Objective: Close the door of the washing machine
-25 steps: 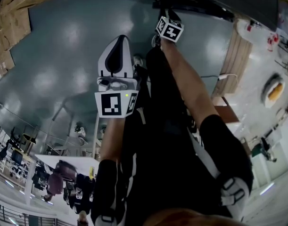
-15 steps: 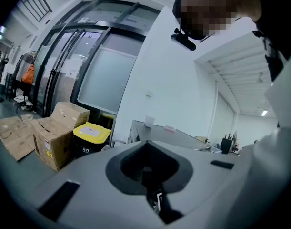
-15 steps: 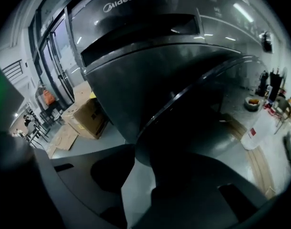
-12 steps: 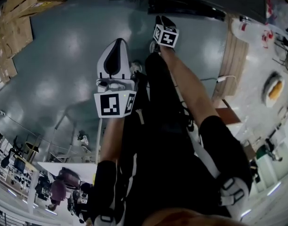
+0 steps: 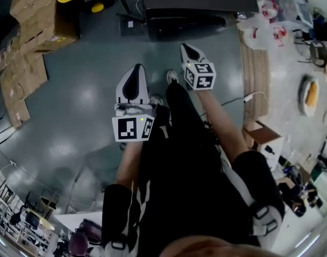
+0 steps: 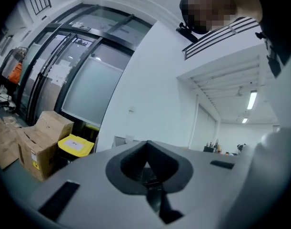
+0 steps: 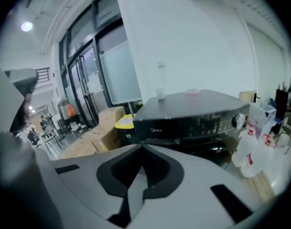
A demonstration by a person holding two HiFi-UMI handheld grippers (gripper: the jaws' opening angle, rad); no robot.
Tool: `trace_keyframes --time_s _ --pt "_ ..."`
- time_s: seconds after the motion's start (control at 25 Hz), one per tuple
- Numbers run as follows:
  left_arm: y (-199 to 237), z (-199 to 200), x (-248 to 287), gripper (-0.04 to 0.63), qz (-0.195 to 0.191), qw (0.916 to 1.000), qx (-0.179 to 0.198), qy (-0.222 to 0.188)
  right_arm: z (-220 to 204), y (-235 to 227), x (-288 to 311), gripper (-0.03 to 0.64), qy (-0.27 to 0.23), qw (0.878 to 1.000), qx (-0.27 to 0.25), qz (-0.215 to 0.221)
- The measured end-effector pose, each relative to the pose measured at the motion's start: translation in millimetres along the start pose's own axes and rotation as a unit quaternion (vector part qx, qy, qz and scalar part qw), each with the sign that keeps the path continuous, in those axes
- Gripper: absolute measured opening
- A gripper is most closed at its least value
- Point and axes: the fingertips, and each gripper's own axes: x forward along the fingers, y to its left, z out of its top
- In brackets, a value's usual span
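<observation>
Since the washing machine (image 5: 190, 4) stands at the floor's (image 5: 83, 90) far edge, well apart from both claws, neither seems to be working its door; the left claw (image 5: 134, 71) is pinched together, empty; the right claw (image 5: 189, 51) has just been closing, nothing between its jaws.

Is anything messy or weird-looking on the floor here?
Flattened cardboard lies loose across the floor left of the washing machine, and white plastic bags sit heaped beside its right side. Nothing looks spilled or broken.
</observation>
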Motion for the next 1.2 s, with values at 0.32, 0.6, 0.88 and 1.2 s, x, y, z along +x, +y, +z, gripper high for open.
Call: trace_keyframes --time_s 0.32,0.6,0.88,1.2 --pt "-65 49 -44 0.006 -0.06 0.9979 0.02 -0.014 103 29 -188 0.005 -0.139 0.99 -0.037 0.008" --pt "-103 61 -55 0.006 -0.064 0.9976 0.017 -0.022 121 31 -275 0.005 -0.181 0.983 -0.027 -0.003" --pt "-130 65 -44 0.006 -0.067 0.9972 0.023 -0.026 113 13 -292 0.005 -0.183 0.983 -0.021 -0.007" --pt "-144 60 -31 0.006 -0.068 0.9971 0.029 -0.019 115 -2 -289 0.005 -0.181 0.983 -0.017 -0.005"
